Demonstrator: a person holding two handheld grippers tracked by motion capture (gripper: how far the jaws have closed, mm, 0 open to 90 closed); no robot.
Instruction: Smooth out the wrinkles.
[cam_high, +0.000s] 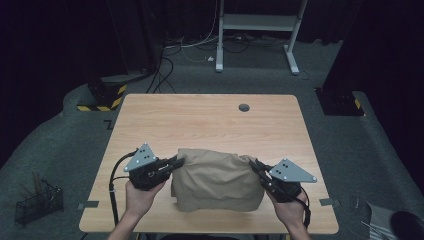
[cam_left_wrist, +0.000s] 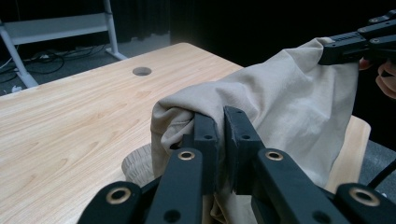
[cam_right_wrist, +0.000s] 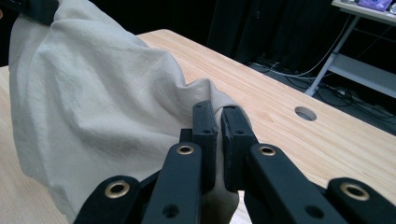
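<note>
The beige cloth (cam_high: 217, 179) is held up over the near middle of the table (cam_high: 210, 117), its lower folds resting on the wood. Its left top corner is pinched by the left tool (cam_high: 176, 161), its right top corner by the right tool (cam_high: 255, 165). Both corners are judged secured; spreading or folding is left.
</note>
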